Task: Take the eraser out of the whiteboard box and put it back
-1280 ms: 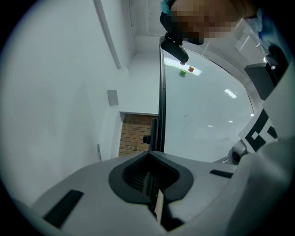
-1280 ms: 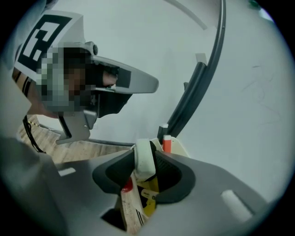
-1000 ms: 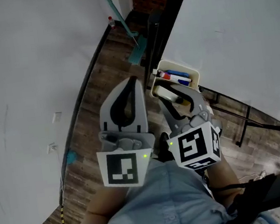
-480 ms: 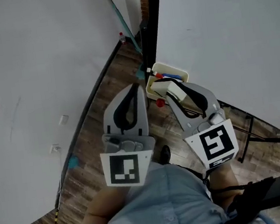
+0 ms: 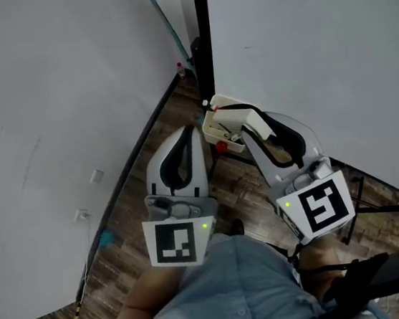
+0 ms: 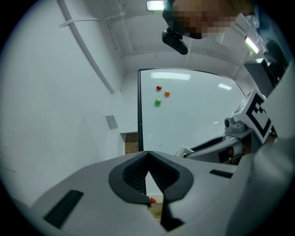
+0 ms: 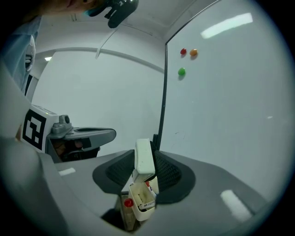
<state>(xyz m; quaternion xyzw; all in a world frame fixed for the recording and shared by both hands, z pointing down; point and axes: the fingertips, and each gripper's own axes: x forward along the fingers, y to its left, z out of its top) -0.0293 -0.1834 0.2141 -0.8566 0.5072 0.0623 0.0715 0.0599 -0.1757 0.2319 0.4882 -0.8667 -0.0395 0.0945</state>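
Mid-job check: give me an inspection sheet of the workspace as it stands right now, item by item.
Surface: no table; the whiteboard stands upright over a wooden floor.
Job's things: the white eraser is out of the whiteboard box, held just above it.
Clutter: markers in the box; a small red thing at its side; three magnets on the board.
Grippers: the right hand-held gripper is shut on the eraser; the left hand-held gripper is shut and empty.
Cables: nothing seen for sure; a striped line runs at the wall's base, cannot tell what.
Surroundings: a white wall left of the board.
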